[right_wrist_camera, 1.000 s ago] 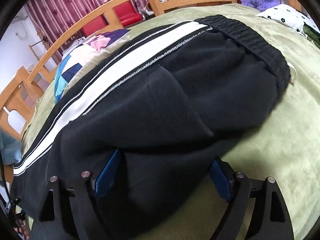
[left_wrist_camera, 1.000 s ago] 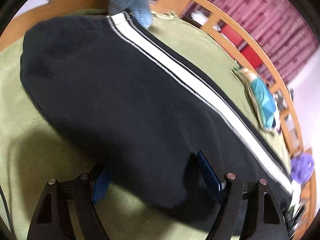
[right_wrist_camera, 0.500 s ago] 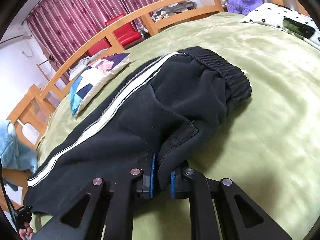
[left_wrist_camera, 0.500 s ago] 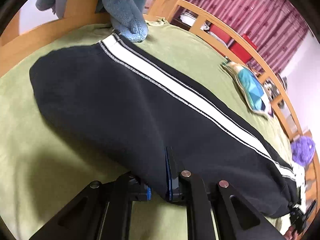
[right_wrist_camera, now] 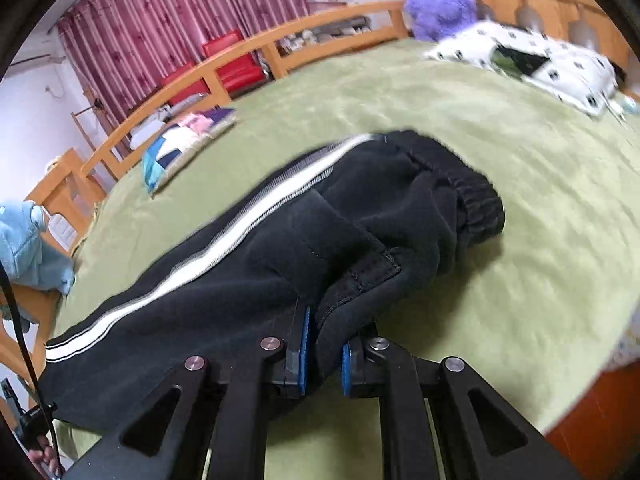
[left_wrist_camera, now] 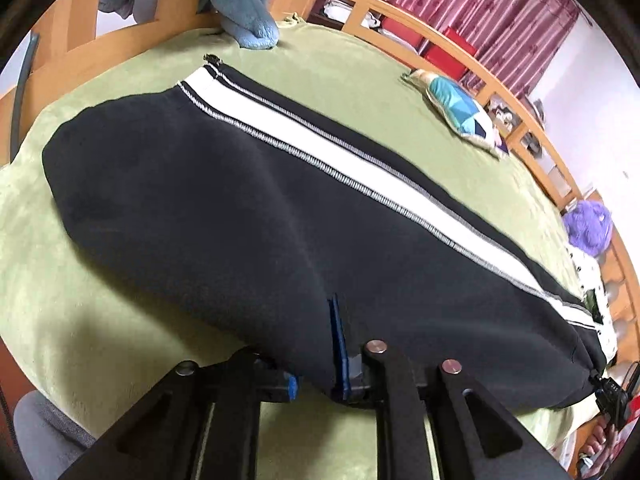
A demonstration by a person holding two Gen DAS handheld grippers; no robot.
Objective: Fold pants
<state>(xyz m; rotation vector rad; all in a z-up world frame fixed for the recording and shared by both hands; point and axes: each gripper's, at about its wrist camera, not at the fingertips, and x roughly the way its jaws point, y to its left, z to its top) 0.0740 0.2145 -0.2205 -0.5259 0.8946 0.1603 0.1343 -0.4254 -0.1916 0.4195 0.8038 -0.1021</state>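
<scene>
Black pants [left_wrist_camera: 224, 216] with white side stripe [left_wrist_camera: 360, 172] lay on green bedspread [right_wrist_camera: 540, 184]. No legible label or writing. Left gripper [left_wrist_camera: 316, 380] and right gripper [right_wrist_camera: 322, 364], jaws easing open, each pinched the pants' near edge.

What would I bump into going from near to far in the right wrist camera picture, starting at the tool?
Right tool pinching the black pants → the pants' elastic waistband → bare green blanket → wooden bed rail → red chairs → pink curtains.
</scene>
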